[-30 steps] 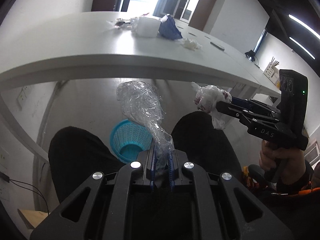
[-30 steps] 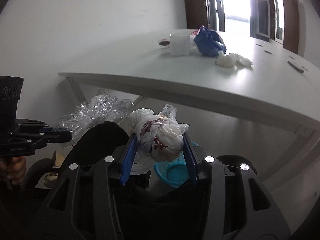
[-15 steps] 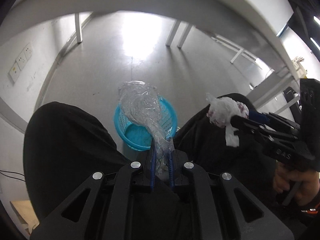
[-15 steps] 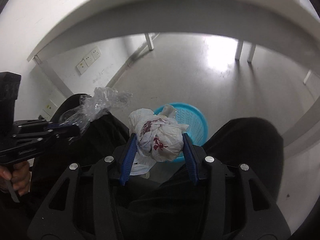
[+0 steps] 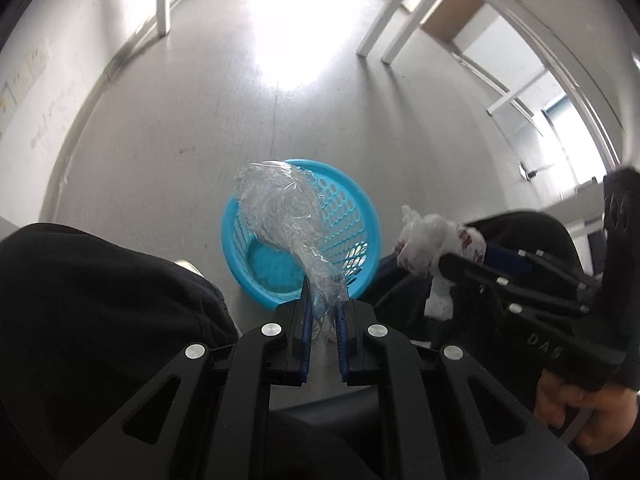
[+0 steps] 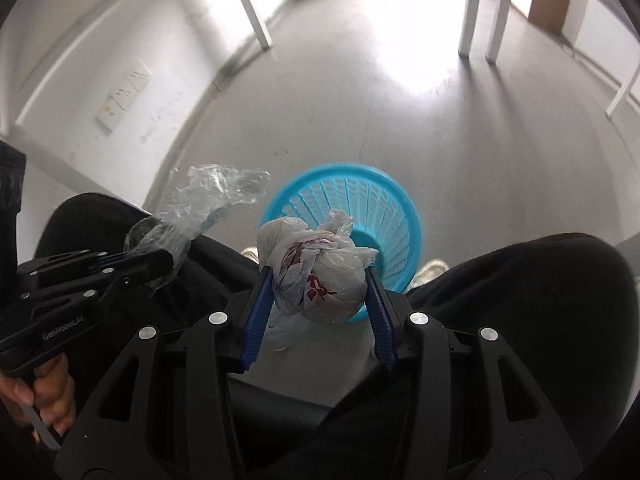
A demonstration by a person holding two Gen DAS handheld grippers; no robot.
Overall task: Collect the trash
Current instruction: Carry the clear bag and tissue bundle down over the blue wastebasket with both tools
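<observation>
My left gripper (image 5: 323,305) is shut on a crumpled clear plastic wrap (image 5: 280,212), which hangs over a blue mesh waste basket (image 5: 352,216) on the floor. My right gripper (image 6: 318,280) is shut on a knotted white plastic bag with red print (image 6: 320,272), held above the near rim of the same basket (image 6: 384,196). The right gripper with its bag (image 5: 428,236) shows at the right in the left wrist view. The left gripper with the wrap (image 6: 200,200) shows at the left in the right wrist view. The basket looks empty.
The person's black-trousered knees (image 5: 100,300) (image 6: 540,300) flank the basket on both sides. White table legs (image 5: 384,36) (image 6: 480,8) stand on the grey floor beyond. A wall with sockets (image 6: 124,96) runs along the left.
Both grippers have tilted down from the tabletop toward the floor and moved closer over the blue basket, each still holding its trash.
</observation>
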